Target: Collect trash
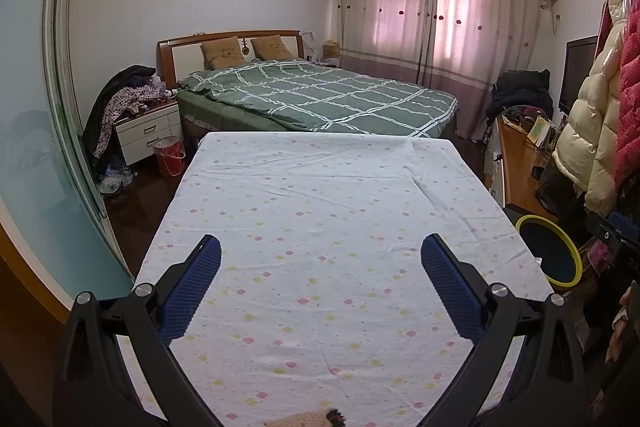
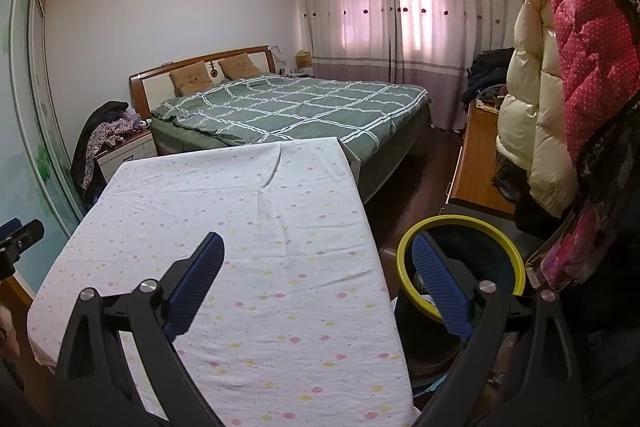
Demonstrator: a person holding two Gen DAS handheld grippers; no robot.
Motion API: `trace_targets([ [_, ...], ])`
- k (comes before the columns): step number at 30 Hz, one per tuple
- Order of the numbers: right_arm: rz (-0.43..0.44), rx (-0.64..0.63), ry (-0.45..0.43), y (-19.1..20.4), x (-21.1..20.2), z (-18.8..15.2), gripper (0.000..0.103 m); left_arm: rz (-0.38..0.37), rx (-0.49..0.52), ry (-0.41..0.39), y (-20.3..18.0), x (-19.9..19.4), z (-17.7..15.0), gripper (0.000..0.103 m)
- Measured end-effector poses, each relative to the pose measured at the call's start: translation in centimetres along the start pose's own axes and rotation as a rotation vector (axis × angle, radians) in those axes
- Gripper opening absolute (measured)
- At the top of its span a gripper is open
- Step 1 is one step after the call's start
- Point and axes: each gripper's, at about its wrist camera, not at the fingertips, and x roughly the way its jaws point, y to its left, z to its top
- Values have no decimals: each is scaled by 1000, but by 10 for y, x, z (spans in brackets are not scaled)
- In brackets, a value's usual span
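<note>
My left gripper (image 1: 320, 259) is open and empty above a table covered with a white flowered cloth (image 1: 320, 195). My right gripper (image 2: 316, 263) is open and empty above the table's right edge (image 2: 372, 227). A dark bin with a yellow rim (image 2: 460, 223) stands beside the table on the right; my right finger (image 2: 440, 287) is in front of its opening. The bin also shows in the left wrist view (image 1: 532, 223). A small pink patterned piece with a dark bit (image 1: 316, 419) lies at the table's near edge, partly cut off.
A bed with a green checked quilt (image 1: 320, 95) stands beyond the table. A nightstand piled with clothes (image 1: 148, 131) and a red bucket (image 1: 170, 157) are at the left. A wooden desk (image 2: 476, 171) and hanging coats (image 2: 560, 67) are at the right.
</note>
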Motion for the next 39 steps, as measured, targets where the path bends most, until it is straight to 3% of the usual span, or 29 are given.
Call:
trace_targets([
  [39, 2, -1, 9, 1, 6, -2, 91, -5, -6, -5, -1, 9, -1, 99],
])
